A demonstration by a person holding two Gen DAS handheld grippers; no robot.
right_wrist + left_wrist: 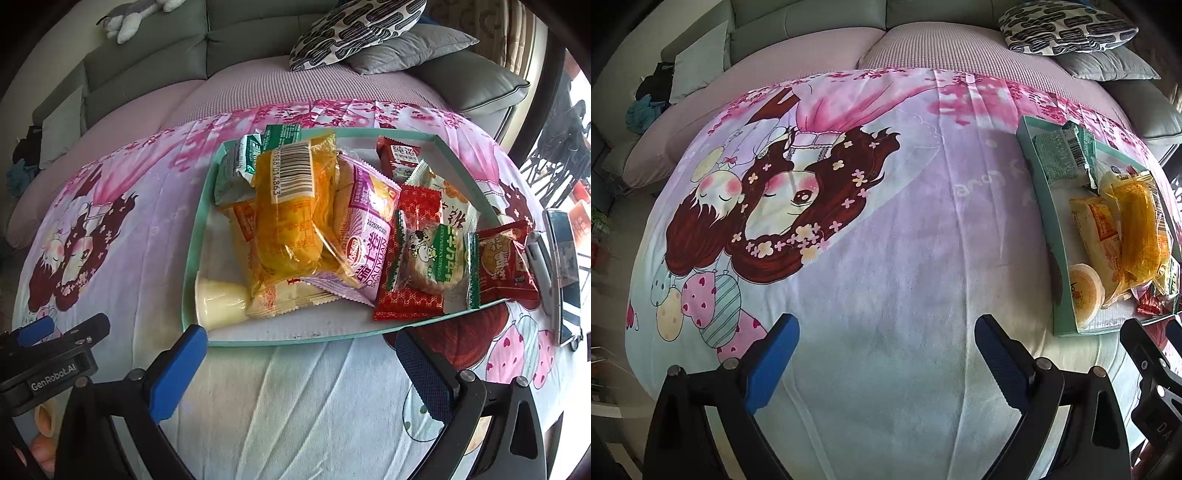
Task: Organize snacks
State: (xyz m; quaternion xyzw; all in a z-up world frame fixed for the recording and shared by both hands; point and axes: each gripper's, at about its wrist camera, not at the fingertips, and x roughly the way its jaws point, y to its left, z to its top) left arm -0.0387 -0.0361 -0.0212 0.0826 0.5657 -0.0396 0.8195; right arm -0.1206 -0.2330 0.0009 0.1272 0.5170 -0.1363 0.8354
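While nearly done: snacks (314, 229) heaped inside teal tray (192, 258), none loose on blanket (886, 277). Both tongs, left (886, 354) and right (301, 365), spread wide, pinching nothing. Perhaps only tidying left.

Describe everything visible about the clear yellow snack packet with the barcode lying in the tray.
The yellow packet is a clear, glossy plastic wrapper holding yellow-orange cake-like pieces, with a white barcode label near its far end. It lies lengthwise on top of the pile in the shallow teal tray, resting over an orange-printed packet and against the purple packet. No hand-held gripper touches it.
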